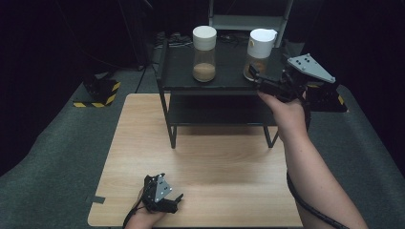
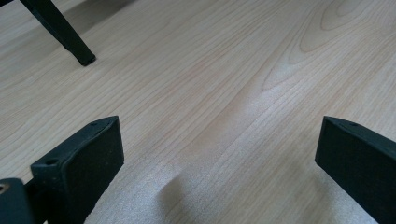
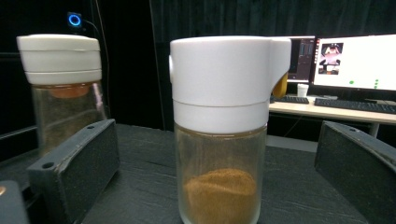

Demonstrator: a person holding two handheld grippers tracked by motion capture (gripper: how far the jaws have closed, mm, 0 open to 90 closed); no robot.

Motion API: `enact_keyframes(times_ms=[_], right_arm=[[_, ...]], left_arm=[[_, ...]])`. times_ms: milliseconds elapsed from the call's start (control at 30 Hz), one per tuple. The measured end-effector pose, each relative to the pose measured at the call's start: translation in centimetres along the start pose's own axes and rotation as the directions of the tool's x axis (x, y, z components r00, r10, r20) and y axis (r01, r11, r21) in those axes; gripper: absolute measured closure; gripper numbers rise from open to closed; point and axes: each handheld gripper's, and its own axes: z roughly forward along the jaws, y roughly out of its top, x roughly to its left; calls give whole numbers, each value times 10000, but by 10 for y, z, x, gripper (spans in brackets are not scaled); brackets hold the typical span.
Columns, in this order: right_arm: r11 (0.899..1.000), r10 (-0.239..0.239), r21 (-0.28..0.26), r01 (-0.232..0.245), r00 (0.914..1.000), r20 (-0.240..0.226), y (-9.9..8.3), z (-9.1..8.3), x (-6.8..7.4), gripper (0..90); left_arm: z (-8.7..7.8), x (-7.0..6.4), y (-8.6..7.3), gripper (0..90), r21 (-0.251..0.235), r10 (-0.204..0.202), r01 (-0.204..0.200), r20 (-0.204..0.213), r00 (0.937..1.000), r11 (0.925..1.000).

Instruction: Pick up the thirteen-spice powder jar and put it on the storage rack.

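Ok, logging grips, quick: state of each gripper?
Left gripper: open, empty, over the wooden table.
Right gripper: open around the white-lidded glass jar, not gripping.

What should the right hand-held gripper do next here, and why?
Probably ease the right hand-held gripper forward, then close: its jaws stand open either side of the spouted jar on the black shelf, apparently short of it.
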Motion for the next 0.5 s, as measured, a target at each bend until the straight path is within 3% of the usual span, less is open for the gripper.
enact_keyframes(times_ms=[500], right_arm=[[9994, -209, -272, 205, 9997, -158, -5, -29, 0, 0]], left_arm=[[0, -2, 0, 14, 11, 19, -19, -88, 10000, 10000]])
